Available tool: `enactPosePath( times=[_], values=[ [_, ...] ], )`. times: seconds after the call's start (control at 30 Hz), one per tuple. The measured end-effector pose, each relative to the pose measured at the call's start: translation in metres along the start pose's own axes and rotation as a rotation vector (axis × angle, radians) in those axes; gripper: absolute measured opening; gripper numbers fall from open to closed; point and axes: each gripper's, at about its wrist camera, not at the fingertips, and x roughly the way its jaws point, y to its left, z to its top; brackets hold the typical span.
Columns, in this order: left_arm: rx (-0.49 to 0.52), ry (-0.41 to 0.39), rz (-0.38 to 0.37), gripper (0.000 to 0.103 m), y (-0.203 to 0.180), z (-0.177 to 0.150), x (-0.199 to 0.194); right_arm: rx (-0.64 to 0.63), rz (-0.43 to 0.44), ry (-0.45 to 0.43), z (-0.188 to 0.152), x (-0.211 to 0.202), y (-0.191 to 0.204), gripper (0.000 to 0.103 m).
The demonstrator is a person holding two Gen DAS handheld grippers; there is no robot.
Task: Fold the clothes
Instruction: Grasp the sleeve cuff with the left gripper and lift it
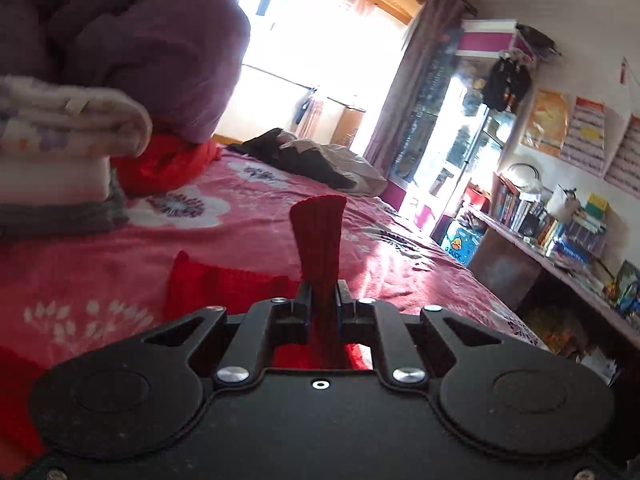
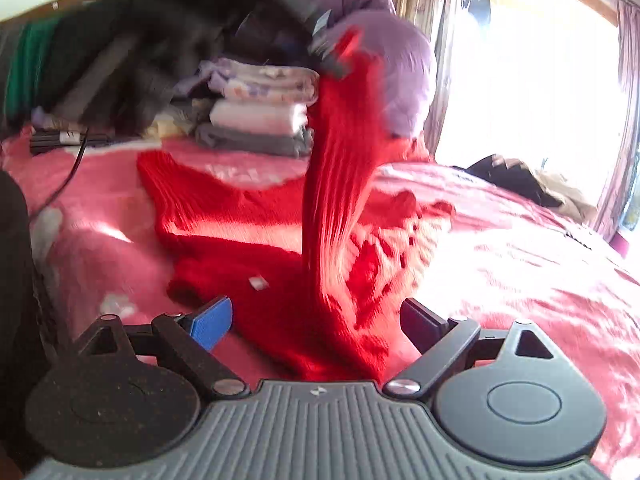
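Closest to me, the right gripper point(image 2: 316, 320) sits low over the bed point(image 2: 520, 264) with its jaws spread wide, holding nothing. The blue pad point(image 2: 212, 322) on one finger is plain to see, and the red knit sweater point(image 2: 248, 232) lies right between and just beyond the two fingers. Most of the sweater is spread flat on the pink floral bedcover, kind of rumpled, sunlight hitting it.

One sleeve point(image 2: 340, 152) is pulled up off the bed in a long stretched strip, and that's where the left gripper point(image 1: 323, 300) comes in: it's clamped tight on the sleeve, with the ribbed cuff point(image 1: 319, 224) poking out past the fingertips.

Behind the sweater there's a stack of folded clothes point(image 2: 260, 112), grey at the bottom, white and floral on top, with a big purple duvet point(image 2: 400, 64) lumped up next to it and dark clothing piled to the side. Further along the bed lies a dark garment point(image 1: 296, 156). Past that, a bright window point(image 1: 320, 60) and a cluttered bookshelf point(image 1: 560, 224).
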Motion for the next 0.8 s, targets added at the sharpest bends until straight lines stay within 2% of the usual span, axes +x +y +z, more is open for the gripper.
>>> enactPosePath(
  times=[0.07, 0.13, 0.2, 0.23, 0.37, 0.47, 0.63, 0.7, 0.8],
  values=[
    [-0.044, 0.018, 0.044, 0.009, 0.015, -0.007, -0.001, -0.008, 0.015, -0.026, 0.003, -0.004, 0.003, 0.090],
    [-0.088, 0.025, 0.050, 0.009, 0.023, -0.012, -0.003, -0.024, 0.036, 0.007, 0.003, 0.005, 0.008, 0.090],
    [-0.133, 0.016, 0.015, 0.009, 0.028, -0.017, -0.011, 0.017, 0.125, 0.142, 0.000, 0.030, 0.007, 0.092],
    [-0.131, 0.006, 0.010, 0.009, 0.026, -0.018, -0.014, 0.029, 0.132, 0.175, -0.002, 0.034, 0.007, 0.092],
    [-0.141, -0.019, -0.050, 0.009, 0.019, -0.019, -0.012, 0.037, 0.117, 0.125, 0.009, 0.034, 0.003, 0.091],
    [-0.147, -0.043, -0.121, 0.009, 0.008, -0.016, -0.006, 0.071, 0.088, 0.081, 0.010, 0.031, -0.007, 0.091],
    [-0.172, -0.062, -0.215, 0.009, -0.017, -0.008, 0.019, 0.115, 0.069, 0.062, 0.005, 0.032, -0.018, 0.090],
    [-0.181, -0.055, -0.226, 0.009, -0.025, -0.007, 0.034, 0.124, 0.072, 0.043, 0.005, 0.030, -0.019, 0.090],
    [-0.165, -0.034, -0.193, 0.009, -0.035, -0.007, 0.060, 0.139, 0.087, 0.034, 0.004, 0.027, -0.022, 0.090]
  ],
)
